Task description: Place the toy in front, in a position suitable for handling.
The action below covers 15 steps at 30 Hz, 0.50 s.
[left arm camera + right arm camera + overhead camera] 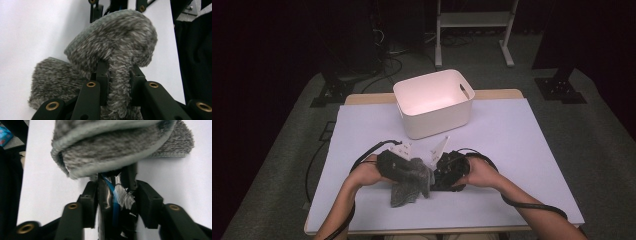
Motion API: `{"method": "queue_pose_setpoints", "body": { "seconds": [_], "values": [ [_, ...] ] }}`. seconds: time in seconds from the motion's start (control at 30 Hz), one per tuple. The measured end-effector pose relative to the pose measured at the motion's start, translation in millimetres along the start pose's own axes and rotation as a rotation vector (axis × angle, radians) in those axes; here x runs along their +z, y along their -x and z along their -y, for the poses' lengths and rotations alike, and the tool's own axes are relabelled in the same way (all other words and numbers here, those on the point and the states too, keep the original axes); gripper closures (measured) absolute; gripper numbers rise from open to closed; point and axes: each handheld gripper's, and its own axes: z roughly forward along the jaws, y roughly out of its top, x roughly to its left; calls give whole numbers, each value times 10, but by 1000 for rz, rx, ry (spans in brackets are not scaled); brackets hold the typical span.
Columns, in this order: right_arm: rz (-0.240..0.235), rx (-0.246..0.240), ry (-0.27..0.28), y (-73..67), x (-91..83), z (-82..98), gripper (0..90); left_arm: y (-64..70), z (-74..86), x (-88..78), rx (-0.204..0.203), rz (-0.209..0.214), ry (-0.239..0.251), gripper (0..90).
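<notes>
Grey fuzzy sock (409, 181), long shaggy pile mottled grey and white on one face, flatter knit with a pale rim on the other, sits near the front middle of the table between both grippers, partly draped on the white table cover (512, 150) and partly lifted. Left gripper (119, 75): black jaws nearly together, clamped on a narrow fold of the pile; the fabric bulges up in a rounded dome above the pads, with a second lump lying on the cover to its left. In the high view the left gripper (414, 167) comes in from the left with the sock hanging off its tip. Right gripper (117, 192): jaws partway apart, holding a dark flat item with a blue strip and crinkly silver-white patches (115, 200) between them, probably a wrapped packet, but the view is blurred and too close to tell what it is. The sock's folded edge lies right over the jaw tips there; contact with the pads can't be confirmed. In the high view the right gripper (438, 175) sits just beside the sock. White rounded-corner plastic bin (434, 102), smooth walls with handle slots, stands farther back on the table, well apart from the grippers.
</notes>
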Motion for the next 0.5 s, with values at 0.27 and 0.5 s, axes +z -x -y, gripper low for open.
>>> {"method": "queue_pose_setpoints", "body": {
  "seconds": [0.27,0.5],
  "values": [
    [12,17,79,2,-53,106,558,-9,-18,-63,5,-10,26,753],
    [28,59,233,4,-137,164,558,-27,87,-274,-28,-49,5,753]
  ]
}}
